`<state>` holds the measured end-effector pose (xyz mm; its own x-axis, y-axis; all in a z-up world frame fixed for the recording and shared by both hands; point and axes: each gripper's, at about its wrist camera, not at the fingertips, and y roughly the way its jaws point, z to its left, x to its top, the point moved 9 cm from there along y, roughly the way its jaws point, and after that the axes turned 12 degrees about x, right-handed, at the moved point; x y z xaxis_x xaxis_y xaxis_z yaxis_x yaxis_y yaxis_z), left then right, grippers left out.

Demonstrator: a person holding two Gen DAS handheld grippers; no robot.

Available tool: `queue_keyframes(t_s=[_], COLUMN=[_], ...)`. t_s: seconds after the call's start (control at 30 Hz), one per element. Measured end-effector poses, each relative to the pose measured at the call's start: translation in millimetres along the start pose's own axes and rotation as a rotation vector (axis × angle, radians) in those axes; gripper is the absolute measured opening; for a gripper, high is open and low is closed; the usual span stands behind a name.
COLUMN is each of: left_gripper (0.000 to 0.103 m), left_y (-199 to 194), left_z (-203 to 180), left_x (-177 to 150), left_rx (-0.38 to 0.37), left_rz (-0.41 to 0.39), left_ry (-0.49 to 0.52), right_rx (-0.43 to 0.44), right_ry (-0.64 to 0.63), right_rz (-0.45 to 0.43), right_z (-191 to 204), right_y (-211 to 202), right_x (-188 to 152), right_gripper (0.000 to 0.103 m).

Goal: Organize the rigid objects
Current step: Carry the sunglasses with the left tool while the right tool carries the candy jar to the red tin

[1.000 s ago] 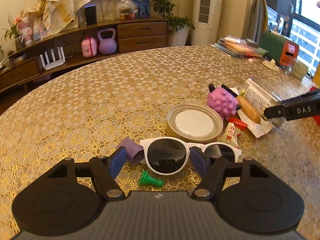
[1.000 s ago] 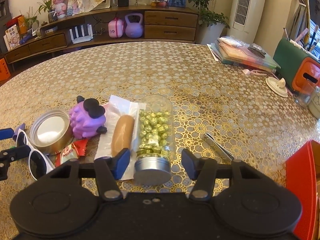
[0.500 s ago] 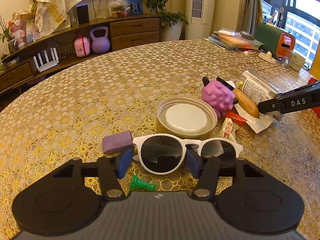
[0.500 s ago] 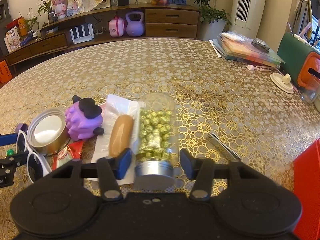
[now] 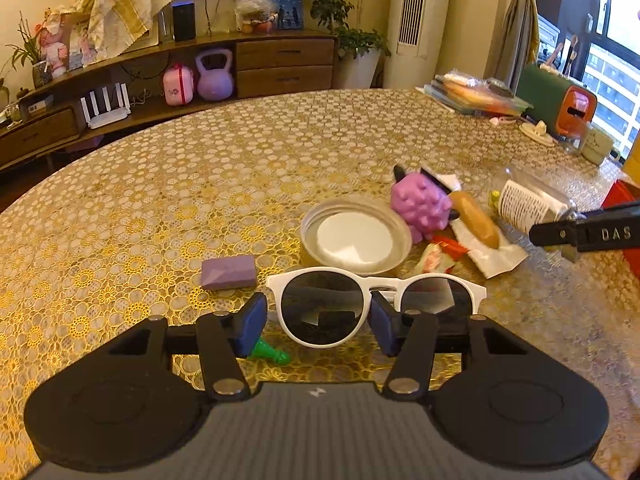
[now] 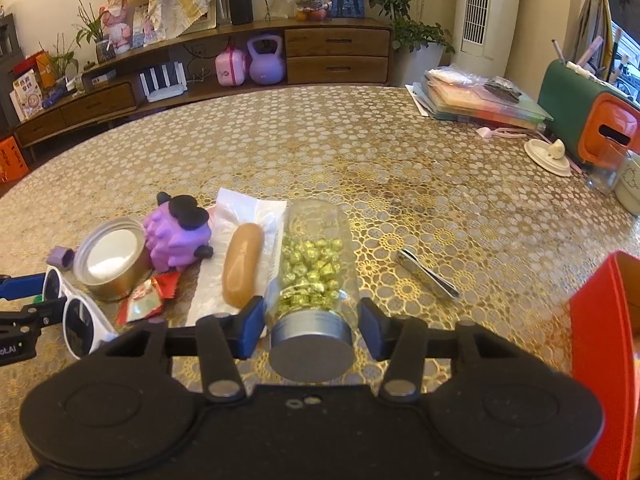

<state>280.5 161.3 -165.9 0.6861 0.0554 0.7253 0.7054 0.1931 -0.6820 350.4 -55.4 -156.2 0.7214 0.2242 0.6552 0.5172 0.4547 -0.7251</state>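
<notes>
Left wrist: L gripper [image 5: 318, 320] just closed, clamped on sunglasses [image 5: 424, 304]; table [image 5: 200, 168] beyond open to far edge.

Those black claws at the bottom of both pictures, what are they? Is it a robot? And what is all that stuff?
It is not a robot. A person holds a two-fingered grabber in each hand, and a camera on each one looks along its fingers. One picture comes from the left gripper, the other from the right gripper. On the gold patterned table are a round tin, a purple toy, a wrapped sausage, a purple block, a green pawn and nail clippers. Both pairs of jaws have just been closing. The left gripper looks closed on one lens of the white sunglasses. The right gripper looks closed on a jar of gold-wrapped pieces, turned on its side.
</notes>
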Motion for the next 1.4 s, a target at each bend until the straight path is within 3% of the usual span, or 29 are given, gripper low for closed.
queue_keyframes(t_s=[0.2, 0.53, 1.07, 1.4], left_gripper=[0.054, 0.054, 0.054, 0.054], left_y=[-28, -78, -131, -142], left_z=[-14, -75, -234, -322], left_x=[9, 27, 47, 52], left_rx=[-0.013, -0.073, -0.228, -0.292], left_rz=[-0.017, -0.045, -0.081, -0.098], left_ry=[-0.003, 0.036, 0.156, 0.231], right_rx=[0.024, 0.019, -0.087, -0.161], right_ry=[0.008, 0.042, 0.131, 0.185], right_rz=[-0.033, -0.083, -0.163, -0.184], right_z=[3, -15, -113, -176], right_y=[-34, -107, -202, -233], right_x=[-7, -25, -56, -76], right_gripper=[0.050, 0.050, 0.050, 0.050])
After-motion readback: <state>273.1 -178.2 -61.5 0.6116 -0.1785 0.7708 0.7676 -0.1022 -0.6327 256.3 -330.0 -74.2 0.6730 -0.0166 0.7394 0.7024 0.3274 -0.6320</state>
